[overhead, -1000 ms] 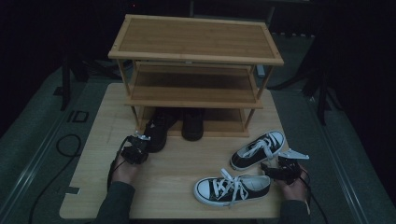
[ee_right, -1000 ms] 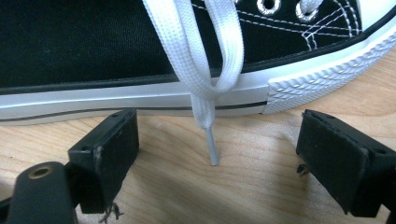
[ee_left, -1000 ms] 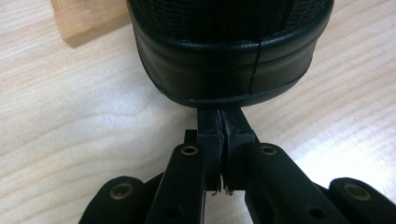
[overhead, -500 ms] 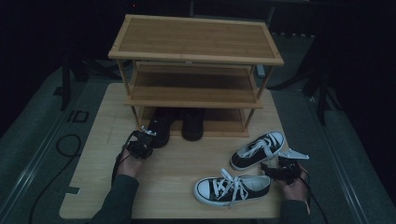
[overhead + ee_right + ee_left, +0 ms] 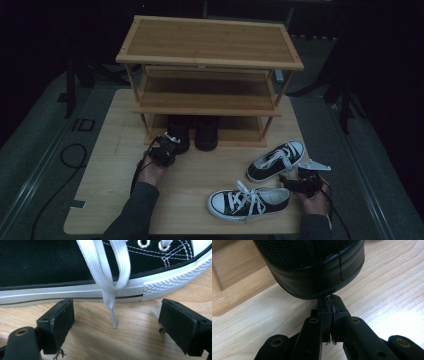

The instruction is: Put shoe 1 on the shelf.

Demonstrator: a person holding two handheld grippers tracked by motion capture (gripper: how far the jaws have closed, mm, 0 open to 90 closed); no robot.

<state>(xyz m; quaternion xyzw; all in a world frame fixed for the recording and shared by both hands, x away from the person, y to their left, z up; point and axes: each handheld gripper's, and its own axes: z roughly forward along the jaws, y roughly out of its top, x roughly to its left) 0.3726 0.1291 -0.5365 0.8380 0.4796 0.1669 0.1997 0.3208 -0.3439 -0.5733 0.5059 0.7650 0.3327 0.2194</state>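
Left tongs [image 5: 331, 305] closed, empty, touched black shoe [image 5: 178, 133] heel — steady straight push advised; right tongs [image 5: 130, 326] gaped, empty, by sneaker [image 5: 75, 270].

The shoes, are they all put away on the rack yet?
Half done, it looks. Two black shoes sit on the rack's bottom shelf. The shut left gripper touches the heel of the left black shoe, perhaps nudging it in. Two black-and-white sneakers still lie on the table; the open right gripper waits beside the nearer one.
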